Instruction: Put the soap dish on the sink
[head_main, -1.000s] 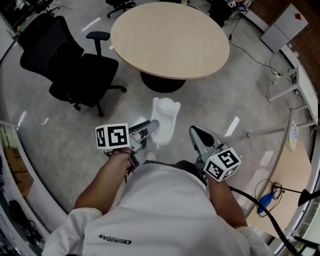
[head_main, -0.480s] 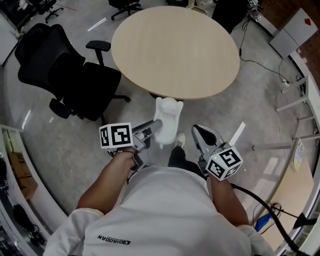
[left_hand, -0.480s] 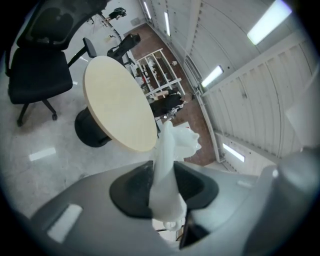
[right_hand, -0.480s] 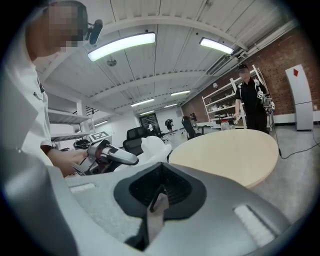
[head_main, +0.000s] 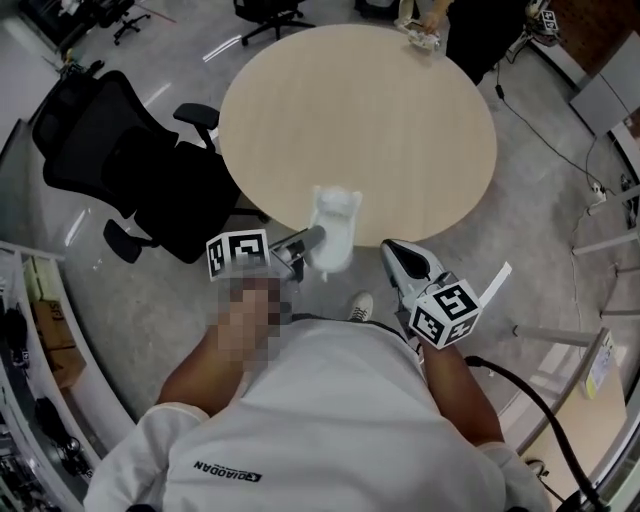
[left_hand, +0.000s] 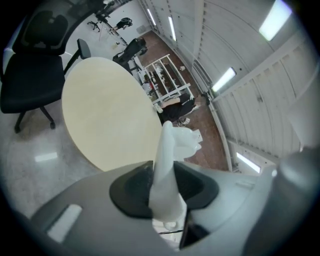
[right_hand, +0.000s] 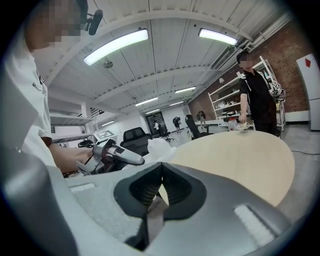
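Surface: round table (head_main: 360, 110) just beyond left gripper (head_main: 312, 240)
Left gripper: clamped on soap dish (head_main: 333, 222) rim, for carrying
Right gripper (head_main: 395, 255): closed, empty; spare

Shirt print: small dark lettering (head_main: 228, 474) on the back of the person's white shirt (head_main: 300, 420), at the near edge of the head view and upside down there. It looks like "QUIADAN", but the letters are too small to be sure.
Left cube: the marker cube (head_main: 238, 256) on the left gripper (head_main: 312, 238) shows black-and-white square code patterns and no letters.
Right cube: the marker cube (head_main: 445, 312) on the right gripper (head_main: 392, 250) shows the same kind of pattern.
Cabinet sign: a red diamond (right_hand: 311, 63) on a white cabinet (right_hand: 314, 95) at the far right, with no readable wording.
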